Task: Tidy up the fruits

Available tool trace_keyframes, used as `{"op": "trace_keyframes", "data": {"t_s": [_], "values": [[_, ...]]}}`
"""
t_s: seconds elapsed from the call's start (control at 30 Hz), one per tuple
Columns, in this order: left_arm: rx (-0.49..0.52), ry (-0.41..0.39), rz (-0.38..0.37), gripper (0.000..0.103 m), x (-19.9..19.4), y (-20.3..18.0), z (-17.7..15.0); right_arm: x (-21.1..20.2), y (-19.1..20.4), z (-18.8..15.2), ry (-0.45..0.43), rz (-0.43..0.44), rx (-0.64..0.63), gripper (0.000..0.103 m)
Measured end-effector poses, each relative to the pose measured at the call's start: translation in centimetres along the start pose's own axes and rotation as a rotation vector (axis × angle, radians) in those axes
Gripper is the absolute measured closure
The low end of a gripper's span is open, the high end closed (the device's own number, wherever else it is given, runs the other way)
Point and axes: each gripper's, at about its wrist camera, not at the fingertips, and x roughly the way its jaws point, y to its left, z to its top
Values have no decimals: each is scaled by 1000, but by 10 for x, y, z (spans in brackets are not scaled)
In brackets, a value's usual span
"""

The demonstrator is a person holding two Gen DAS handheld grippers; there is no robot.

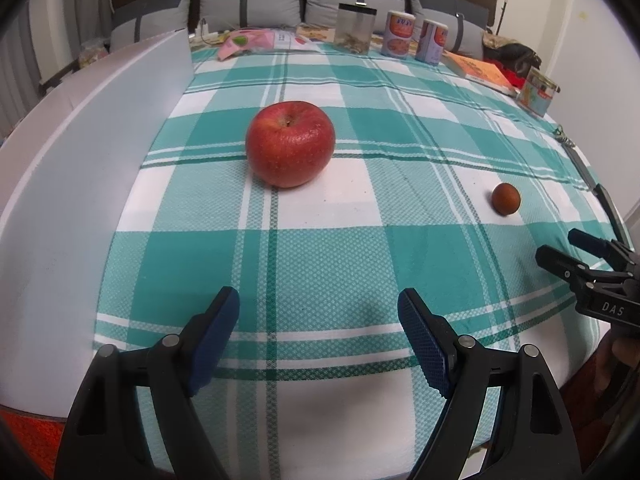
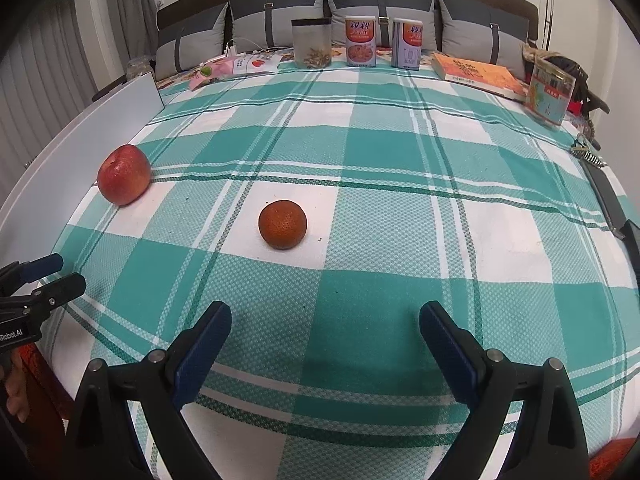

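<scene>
The left gripper points forward and steeply down at the near edge of the scene, its two blue-padded fingers spread wide with nothing between them. The right gripper sits just to its right in the same downward tilt, fingers also spread wide and empty. Each gripper shows at the edge of the other's view, and part of a hand holding the left one is visible.

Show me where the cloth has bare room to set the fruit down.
Bare: the wide stretch between the orange and the book, and the near cloth ahead of both open grippers. Crowded: the far edge, lined with the jar, cans and packets.
</scene>
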Motion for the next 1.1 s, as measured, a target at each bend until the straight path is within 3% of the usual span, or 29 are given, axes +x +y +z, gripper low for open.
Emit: {"op": "trace_keyframes", "data": {"t_s": [0.43,0.5,0.57,0.63,0.7,0.77,0.9,1.0,1.1], "values": [[-5,23,16,20,3,6,-2,3,1,-3,-1,-9,-17,8],[6,32,-10,20,4,7,4,2,-3,-1,-2,6,-6,8],[3,19,-81,20,4,14,23,1,-10,7,-4,35,13,8],[10,38,-137,19,10,18,43,1,-19,19,2,113,35,8],[55,71,-153,19,21,14,64,4,-19,31,26,184,20,10],[119,71,-141,19,30,6,78,7,-8,41,47,195,-37,17],[181,107,-59,16,51,-3,97,24,10,61,127,206,-90,30],[141,143,-49,16,58,6,108,36,11,68,190,194,-85,35],[60,165,-87,16,57,20,114,49,13,72,245,184,-85,36]]}}
